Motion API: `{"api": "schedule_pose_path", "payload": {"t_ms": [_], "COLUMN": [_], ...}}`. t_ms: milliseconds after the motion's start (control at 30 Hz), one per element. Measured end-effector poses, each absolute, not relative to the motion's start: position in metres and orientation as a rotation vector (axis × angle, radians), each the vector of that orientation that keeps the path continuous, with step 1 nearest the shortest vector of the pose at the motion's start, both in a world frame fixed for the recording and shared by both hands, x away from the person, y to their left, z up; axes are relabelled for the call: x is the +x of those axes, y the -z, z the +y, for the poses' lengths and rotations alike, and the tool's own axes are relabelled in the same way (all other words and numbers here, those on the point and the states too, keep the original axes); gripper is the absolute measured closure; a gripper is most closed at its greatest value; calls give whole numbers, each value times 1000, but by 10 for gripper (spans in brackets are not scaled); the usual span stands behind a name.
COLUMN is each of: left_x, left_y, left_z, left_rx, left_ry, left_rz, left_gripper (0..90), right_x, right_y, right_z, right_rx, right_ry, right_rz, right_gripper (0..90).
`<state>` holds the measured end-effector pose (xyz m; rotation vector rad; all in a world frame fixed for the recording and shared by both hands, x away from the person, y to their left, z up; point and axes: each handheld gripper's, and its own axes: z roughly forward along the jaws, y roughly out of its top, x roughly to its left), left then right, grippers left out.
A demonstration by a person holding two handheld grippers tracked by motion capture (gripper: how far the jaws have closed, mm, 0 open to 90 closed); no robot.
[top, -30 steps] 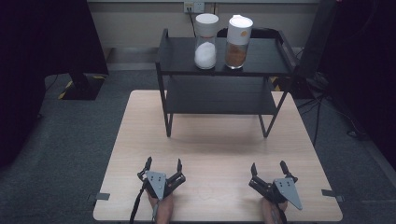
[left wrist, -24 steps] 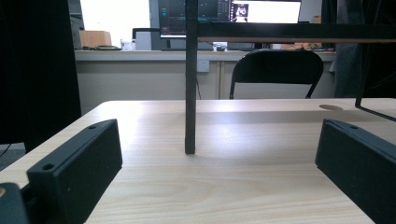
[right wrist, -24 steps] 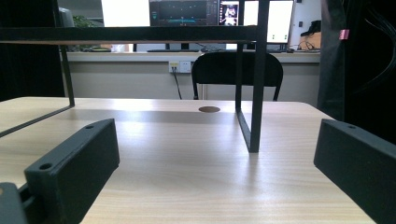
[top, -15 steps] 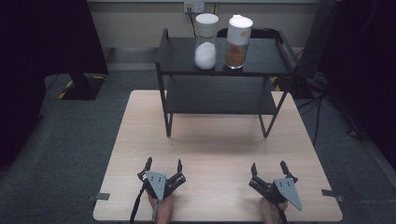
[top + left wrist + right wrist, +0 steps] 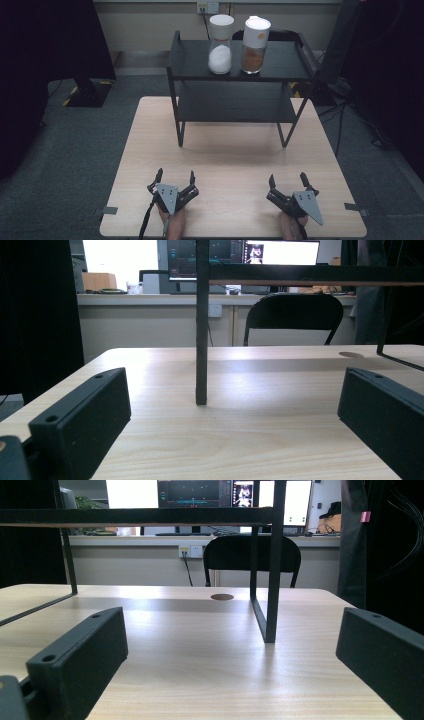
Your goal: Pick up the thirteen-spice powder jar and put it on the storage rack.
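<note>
A wooden table carries a black two-level rack at its far half. Behind the table stands a black chair, and farther back a desk with lit monitors. A wall socket sits on the far wall.

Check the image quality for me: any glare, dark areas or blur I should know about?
High view: table evenly lit, surroundings dark, rack casts a soft shadow. Left gripper view: bright window washes out, near jaws soft. Right gripper view: screens glare, under the shelf dim.
</note>
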<state>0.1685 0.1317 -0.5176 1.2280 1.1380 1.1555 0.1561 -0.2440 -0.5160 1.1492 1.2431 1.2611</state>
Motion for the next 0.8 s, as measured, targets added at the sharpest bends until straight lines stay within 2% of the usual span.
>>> {"api": "schedule_pose_path", "payload": {"t_ms": [800], "left_x": [168], "left_y": [518], "left_z": [132], "left_rx": [1229], "left_ry": [-1155], "left_rz": [1138], "left_gripper": [1], "right_x": [156], "right_y": [516], "right_z": [-245], "right_rx": [1147], "right_ry": [-1265], "right_rz": [1246], "right_gripper": [0]}}
